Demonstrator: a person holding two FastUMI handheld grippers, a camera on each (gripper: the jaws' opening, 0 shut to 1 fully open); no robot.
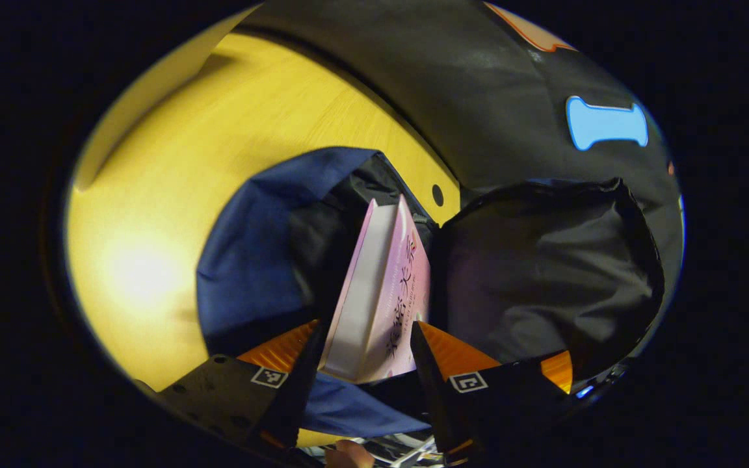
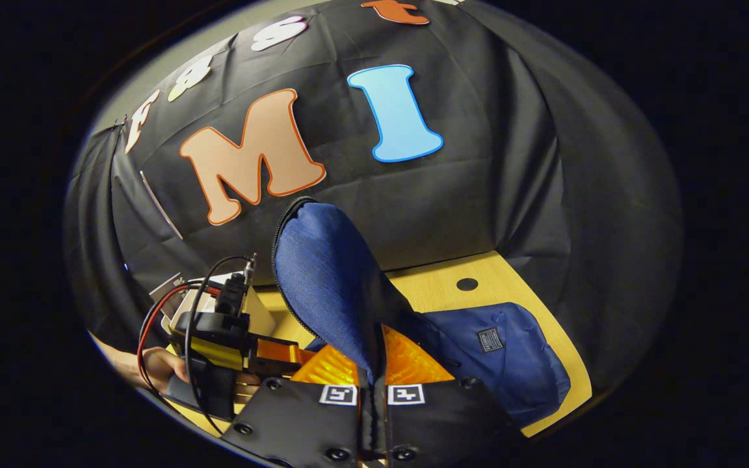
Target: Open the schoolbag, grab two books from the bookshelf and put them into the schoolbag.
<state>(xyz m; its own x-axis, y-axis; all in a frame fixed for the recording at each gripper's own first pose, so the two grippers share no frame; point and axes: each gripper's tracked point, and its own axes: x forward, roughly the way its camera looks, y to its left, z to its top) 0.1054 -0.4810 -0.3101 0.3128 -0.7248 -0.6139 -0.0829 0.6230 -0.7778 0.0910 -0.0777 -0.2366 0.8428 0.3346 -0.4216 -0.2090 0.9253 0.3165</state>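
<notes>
Over the yellow desk (image 1: 173, 195), left gripper (image 1: 365, 351) grasps a pink book (image 1: 384, 292) inside the schoolbag (image 1: 251, 260) mouth; right gripper (image 2: 372, 390) clenches the bag's flap (image 2: 329, 286) upright, widening the opening.

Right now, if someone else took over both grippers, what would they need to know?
Left gripper: shut on the pink book, which is partly down inside the open schoolbag.
Right gripper: shut on the bag's flap, holding it up so the mouth stays open.
The bag lies on the yellow table.
Done: bag opened, this book going in.
Left: release it; whether another book is already inside cannot be told.
</notes>
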